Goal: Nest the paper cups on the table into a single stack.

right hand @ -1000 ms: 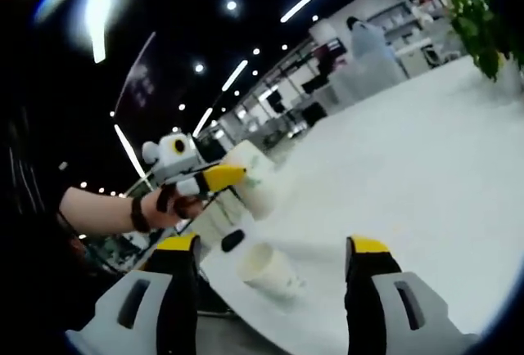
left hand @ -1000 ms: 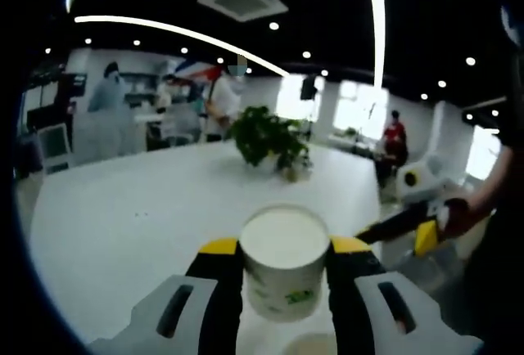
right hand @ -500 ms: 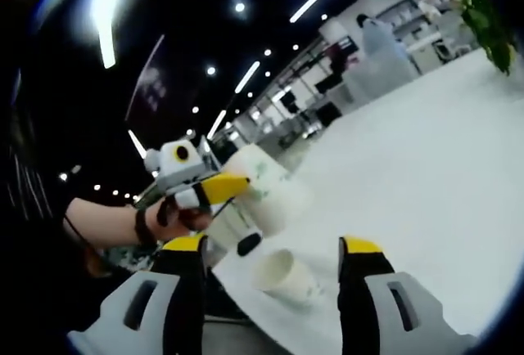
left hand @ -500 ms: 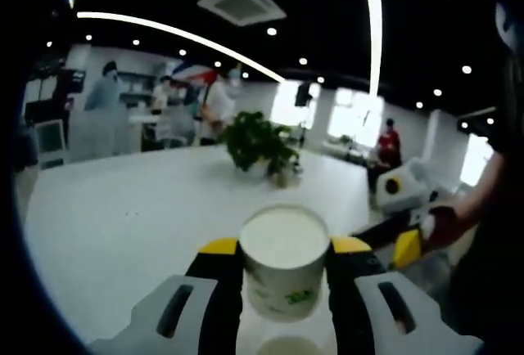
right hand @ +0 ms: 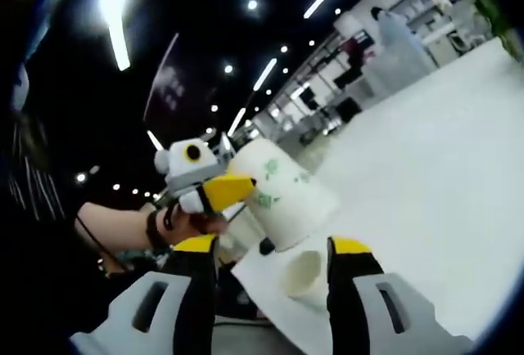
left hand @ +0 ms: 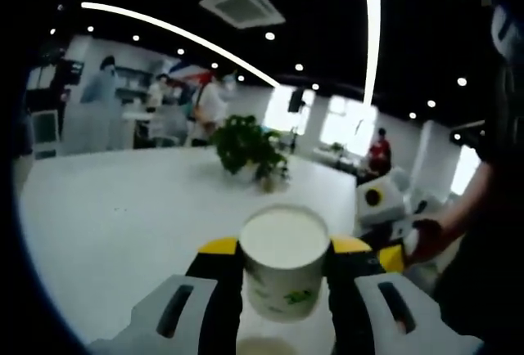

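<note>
Two paper cups are in play. Nearest in the left gripper view, a held cup [left hand: 284,263] is clamped between the jaws of the left hand-held gripper [left hand: 284,250], the yellow-tipped fingers pressed against its sides below the rim; the open mouth faces the camera, so the base is pointed away and, judged from the right gripper view, downward toward the second cup. Just under it, at the bottom edge of that view, a pale rim of the second cup [left hand: 264,345] can be made out. In the right gripper view the same held cup [right hand: 286,194] is seen tilted above the second cup [right hand: 303,277], which lies on its side near the edge of the white surface [right hand: 426,183]; the two are close but apart. The tilt seems chosen so that the base can be lined up with the lying cup's mouth for nesting. The right hand-held gripper [right hand: 273,255] is held with its jaws spread wide and nothing between them, the lying cup framed in the gap beyond the tips, probably so that it can be steadied or picked up. The left hand-held gripper [right hand: 214,189] is gripped by a person's hand [right hand: 184,222]. Farther off, a potted plant [left hand: 246,146] stands on the surface [left hand: 106,208], and people are seen beyond it.
</note>
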`<state>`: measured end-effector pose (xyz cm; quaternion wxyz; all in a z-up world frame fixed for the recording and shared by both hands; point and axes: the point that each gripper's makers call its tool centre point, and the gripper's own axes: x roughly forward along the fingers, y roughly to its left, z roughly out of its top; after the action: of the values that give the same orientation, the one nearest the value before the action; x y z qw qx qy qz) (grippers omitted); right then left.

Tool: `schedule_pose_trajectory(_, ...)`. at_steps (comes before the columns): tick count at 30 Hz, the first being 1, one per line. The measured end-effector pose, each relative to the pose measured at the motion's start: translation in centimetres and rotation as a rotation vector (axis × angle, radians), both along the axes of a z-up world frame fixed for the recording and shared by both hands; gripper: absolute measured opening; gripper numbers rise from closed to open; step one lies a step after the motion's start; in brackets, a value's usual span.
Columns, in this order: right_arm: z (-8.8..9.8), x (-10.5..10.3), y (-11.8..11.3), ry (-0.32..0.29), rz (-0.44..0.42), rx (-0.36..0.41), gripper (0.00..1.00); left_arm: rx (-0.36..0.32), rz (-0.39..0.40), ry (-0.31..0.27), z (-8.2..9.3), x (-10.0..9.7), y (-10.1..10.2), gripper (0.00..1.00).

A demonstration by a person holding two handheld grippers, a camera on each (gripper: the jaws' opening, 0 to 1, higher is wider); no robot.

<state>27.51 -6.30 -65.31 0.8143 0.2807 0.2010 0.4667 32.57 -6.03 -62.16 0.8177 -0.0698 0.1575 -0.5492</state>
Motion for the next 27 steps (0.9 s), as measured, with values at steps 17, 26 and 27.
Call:
schedule_pose_trajectory(17,1.7,0.1,-1.1,0.033,-0.001,0.169,0.29,-0.069,-0.011,0.092,0.7,-0.2,0.5,0.39)
schedule_pose_trajectory(26,2.4,0.4,-2.6,0.049,-0.03,0.25,0.15,-0.045,-0.071,0.058,1.0,-1.2,0.1,0.39)
schedule_pose_trajectory(27,2.5,0.3,-2.7,0.048,-0.029,0.258,0.13,-0.046,-0.08,0.064,1.1,-1.3,0.0,0.39)
